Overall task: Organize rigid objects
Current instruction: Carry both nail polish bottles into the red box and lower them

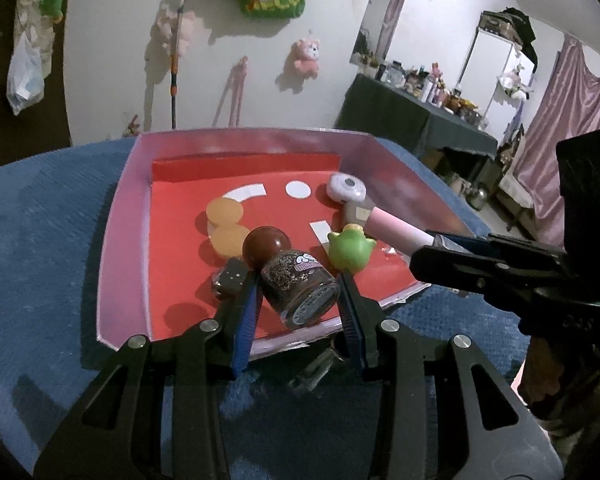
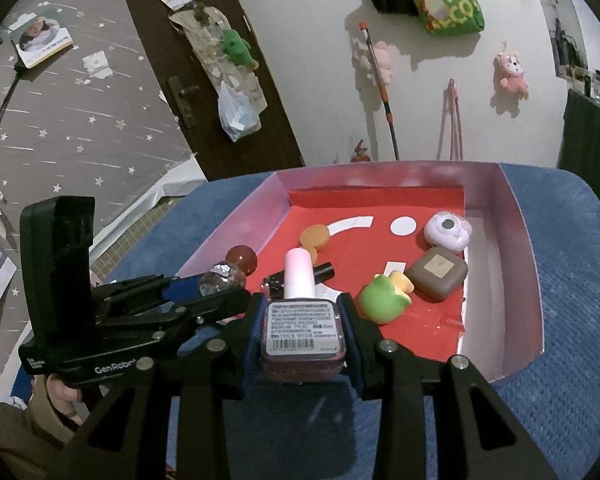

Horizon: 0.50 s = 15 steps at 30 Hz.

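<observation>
left tongs clamped on brown glitter bottle, right tongs clamped on pink-capped bottle, both over tray near edge. risk: crowded tray, bottles could knock green frog toy or slip tilted.

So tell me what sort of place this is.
Most likely a lived-in home room, perhaps a bedroom. Plush toys hang on the white wall, pink curtains drape one side, and a cluttered dresser holds bottles and trinkets behind the box of small items.
</observation>
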Available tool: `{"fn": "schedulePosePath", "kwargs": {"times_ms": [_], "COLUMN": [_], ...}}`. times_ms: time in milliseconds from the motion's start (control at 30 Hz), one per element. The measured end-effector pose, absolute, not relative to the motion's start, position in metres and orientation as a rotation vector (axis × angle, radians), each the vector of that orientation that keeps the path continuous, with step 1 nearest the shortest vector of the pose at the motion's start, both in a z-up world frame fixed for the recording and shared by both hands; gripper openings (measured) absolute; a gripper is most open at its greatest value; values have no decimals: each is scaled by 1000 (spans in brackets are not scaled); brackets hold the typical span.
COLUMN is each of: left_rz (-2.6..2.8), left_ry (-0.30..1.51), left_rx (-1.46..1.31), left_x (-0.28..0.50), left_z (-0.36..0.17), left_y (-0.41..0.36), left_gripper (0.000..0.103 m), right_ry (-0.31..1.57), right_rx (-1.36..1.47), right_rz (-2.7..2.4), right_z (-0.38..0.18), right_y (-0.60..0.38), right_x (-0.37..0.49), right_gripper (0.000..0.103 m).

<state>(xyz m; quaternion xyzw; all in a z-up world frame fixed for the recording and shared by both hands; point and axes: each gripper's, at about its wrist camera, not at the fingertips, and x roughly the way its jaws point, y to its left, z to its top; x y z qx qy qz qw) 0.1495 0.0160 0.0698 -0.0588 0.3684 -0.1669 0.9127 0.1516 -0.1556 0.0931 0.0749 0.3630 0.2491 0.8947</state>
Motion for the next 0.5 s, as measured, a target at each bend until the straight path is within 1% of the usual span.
{"fn": "schedulePosePath", "kwargs": {"times_ms": [500], "left_rz": [-418], "left_ry": [940], "left_rx": [-132], "left_x": [185], "left_z": [40], "left_y": [16], "left_gripper": [36], "right_ry": [919], "right_rx": [136], "right_rz": [510], "right_z": [61], "right_y": [-152], "right_x": [191], "right_gripper": [38]}}
